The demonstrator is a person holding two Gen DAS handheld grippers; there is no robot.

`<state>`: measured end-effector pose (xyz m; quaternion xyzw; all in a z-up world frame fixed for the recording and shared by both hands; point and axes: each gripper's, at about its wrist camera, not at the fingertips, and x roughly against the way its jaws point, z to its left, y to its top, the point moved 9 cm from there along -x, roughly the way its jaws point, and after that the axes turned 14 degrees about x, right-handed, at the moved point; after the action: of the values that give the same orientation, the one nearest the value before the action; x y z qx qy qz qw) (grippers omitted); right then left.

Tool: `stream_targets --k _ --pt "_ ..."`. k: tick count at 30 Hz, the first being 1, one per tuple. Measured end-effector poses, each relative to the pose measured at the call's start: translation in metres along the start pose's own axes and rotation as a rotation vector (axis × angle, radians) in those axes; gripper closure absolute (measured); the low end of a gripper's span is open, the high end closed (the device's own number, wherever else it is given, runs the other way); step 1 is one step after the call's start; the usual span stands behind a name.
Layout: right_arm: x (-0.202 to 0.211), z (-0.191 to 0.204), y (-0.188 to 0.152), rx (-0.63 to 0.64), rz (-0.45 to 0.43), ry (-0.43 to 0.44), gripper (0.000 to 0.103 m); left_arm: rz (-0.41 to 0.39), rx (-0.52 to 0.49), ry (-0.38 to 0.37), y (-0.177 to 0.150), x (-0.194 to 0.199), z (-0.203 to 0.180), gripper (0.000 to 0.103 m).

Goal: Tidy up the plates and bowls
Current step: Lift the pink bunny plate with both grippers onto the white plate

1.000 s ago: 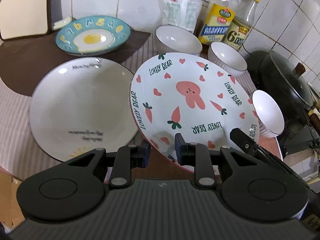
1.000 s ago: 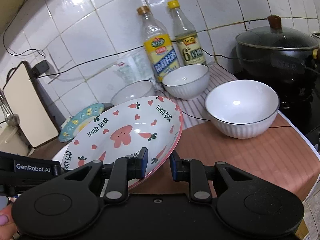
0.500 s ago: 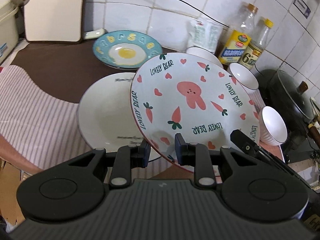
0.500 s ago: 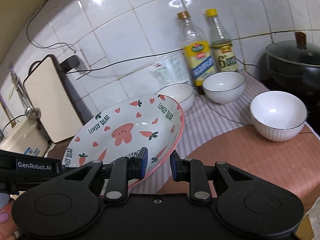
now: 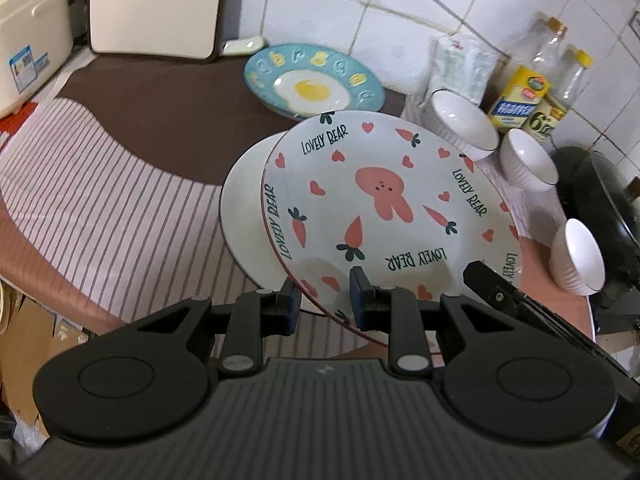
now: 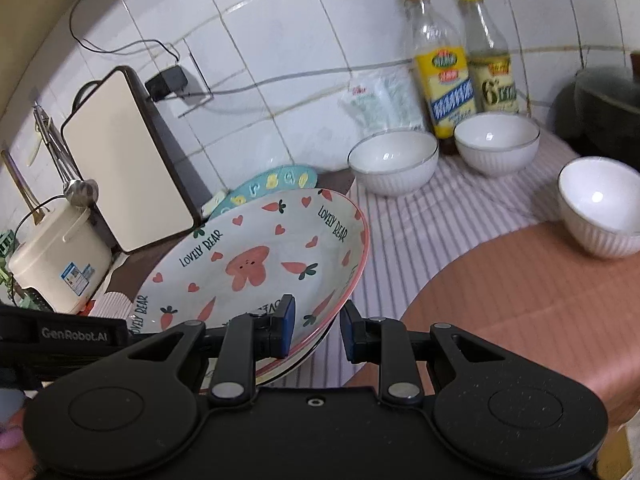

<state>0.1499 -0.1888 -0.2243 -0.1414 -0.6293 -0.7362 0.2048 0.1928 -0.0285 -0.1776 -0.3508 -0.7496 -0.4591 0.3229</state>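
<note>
Pink-rimmed bunny plate [image 5: 384, 208] pinched by both grippers, left [image 5: 325, 305] and right [image 6: 317, 330]: keep it level, centre over the white plate [image 5: 244, 216].

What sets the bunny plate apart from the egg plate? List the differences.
The bunny plate is white with pink bunnies, carrots and hearts; the egg plate is blue with a fried egg and yellow letters. The bunny plate is held tilted off the counter by the left gripper and the right gripper; the egg plate lies flat near the wall. Both are round.
</note>
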Motion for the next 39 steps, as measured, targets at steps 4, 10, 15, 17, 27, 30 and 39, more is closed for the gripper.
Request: stream_targets --k 4,10,15,17,27,30,39 --pt "-0.011 0.006 -0.004 0.025 0.032 -0.005 0.074 0.033 0.036 0.013 -0.001 -0.011 0.011 0.079" --pt "-0.022 0.008 -0.008 0.023 0.068 -0.004 0.074 0.082 0.071 0.024 -0.002 -0.025 0.023 0.079" --pt "-0.028 0.009 -0.009 0.029 0.089 -0.008 0.074 0.107 0.090 0.023 -0.003 -0.032 0.028 0.079" --pt "-0.030 0.009 -0.009 0.030 0.096 -0.009 0.074 0.115 0.094 0.026 -0.003 -0.034 0.029 0.079" --pt "-0.032 0.020 -0.004 0.213 0.097 -0.083 0.074 0.108 0.083 0.040 0.005 -0.038 0.031 0.079" --pt "-0.037 0.017 -0.008 0.208 0.115 -0.084 0.075 0.120 0.074 0.039 0.005 -0.042 0.031 0.079" --pt "-0.047 0.013 -0.013 0.199 0.107 -0.081 0.077 0.112 0.043 0.048 0.004 -0.045 0.028 0.079"
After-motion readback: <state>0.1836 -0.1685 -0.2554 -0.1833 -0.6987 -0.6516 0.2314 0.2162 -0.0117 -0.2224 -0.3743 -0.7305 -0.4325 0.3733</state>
